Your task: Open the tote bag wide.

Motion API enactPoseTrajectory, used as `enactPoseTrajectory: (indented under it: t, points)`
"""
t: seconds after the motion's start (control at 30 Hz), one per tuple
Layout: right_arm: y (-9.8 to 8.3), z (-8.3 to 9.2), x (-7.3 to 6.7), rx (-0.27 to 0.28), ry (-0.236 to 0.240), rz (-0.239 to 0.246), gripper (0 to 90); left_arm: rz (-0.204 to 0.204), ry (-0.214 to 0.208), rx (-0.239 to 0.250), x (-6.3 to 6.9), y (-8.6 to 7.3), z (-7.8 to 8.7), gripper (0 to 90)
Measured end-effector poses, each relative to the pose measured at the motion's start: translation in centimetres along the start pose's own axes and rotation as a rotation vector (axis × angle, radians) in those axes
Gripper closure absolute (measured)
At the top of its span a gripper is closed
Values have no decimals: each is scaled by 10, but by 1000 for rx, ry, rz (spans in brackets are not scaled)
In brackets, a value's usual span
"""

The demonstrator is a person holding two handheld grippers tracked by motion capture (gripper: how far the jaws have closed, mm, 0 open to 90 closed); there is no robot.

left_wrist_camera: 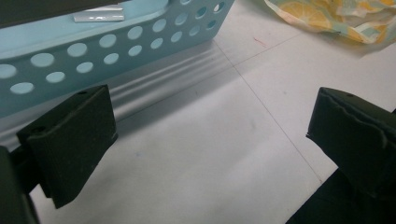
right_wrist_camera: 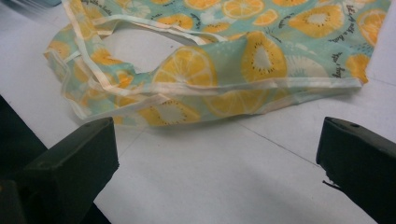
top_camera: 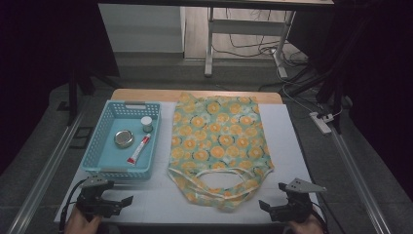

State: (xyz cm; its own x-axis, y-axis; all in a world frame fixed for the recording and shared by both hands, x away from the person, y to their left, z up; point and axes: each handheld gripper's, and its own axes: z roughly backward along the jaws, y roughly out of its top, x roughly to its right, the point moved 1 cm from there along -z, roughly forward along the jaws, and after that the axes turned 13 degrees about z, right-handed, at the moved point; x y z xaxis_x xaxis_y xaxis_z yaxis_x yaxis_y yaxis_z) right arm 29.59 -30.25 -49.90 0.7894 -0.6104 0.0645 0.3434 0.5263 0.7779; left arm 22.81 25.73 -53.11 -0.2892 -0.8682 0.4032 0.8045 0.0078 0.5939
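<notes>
One thin fabric bag [top_camera: 216,146] lies flat on the white surface [top_camera: 287,146], centre-right, its handles at the near end. It's a soft teal cloth printed with orange citrus slices, edged in pale cream binding; the body runs smooth toward the far side, while the near end is rumpled, the two handle loops [right_wrist_camera: 140,88] folded over each other around an open gap.

Left of it sits one light blue plastic basket [top_camera: 104,127], rectangular, its walls pierced with round holes. Inside it, three items: one round metal tin [top_camera: 123,139], one small jar [top_camera: 146,124] with a pale lid, and one red-and-white tube [top_camera: 138,149] lying lengthwise.

Two grippers are down at the near edge. The left gripper [top_camera: 114,204] sits just near of the basket, jaws spread wide with bare surface between them. The right gripper [top_camera: 269,208] sits just near and right of the bag's handles, jaws also spread apart, holding nothing. The black jaw pads look matte and blocky.
</notes>
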Motion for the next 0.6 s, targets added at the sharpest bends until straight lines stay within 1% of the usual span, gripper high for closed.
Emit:
enactPoseTrajectory:
  t: [0.13, 0.2, 0.3, 0.4, 0.47, 0.5, 0.53, 0.6]
  points:
    - [2, 0, -1, 10, 4, 11, 0, -14, -1, -2, 1, 0, -1, 14]
    - [8, -1, -3, 14, -1, 36, 0, -19, -6, -10, 2, 0, -1, 17]
    - [11, -2, -4, 16, -3, 49, 0, -24, -14, -11, 2, 0, -1, 19]
    - [15, -4, -6, 12, 10, 48, 0, -20, -27, -9, 1, 0, -1, 22]
    - [17, -5, -7, 14, 28, 45, 0, -15, -34, -8, 0, 0, 0, 24]
    - [21, -6, -8, 15, 34, 63, 0, -16, -34, -7, 0, 0, 0, 24]
    - [21, -6, -8, 15, 34, 63, 0, -17, -32, -8, 0, 0, 0, 24]
    - [23, -8, -10, 9, 40, 78, 0, -20, -31, -8, 1, 0, 0, 24]
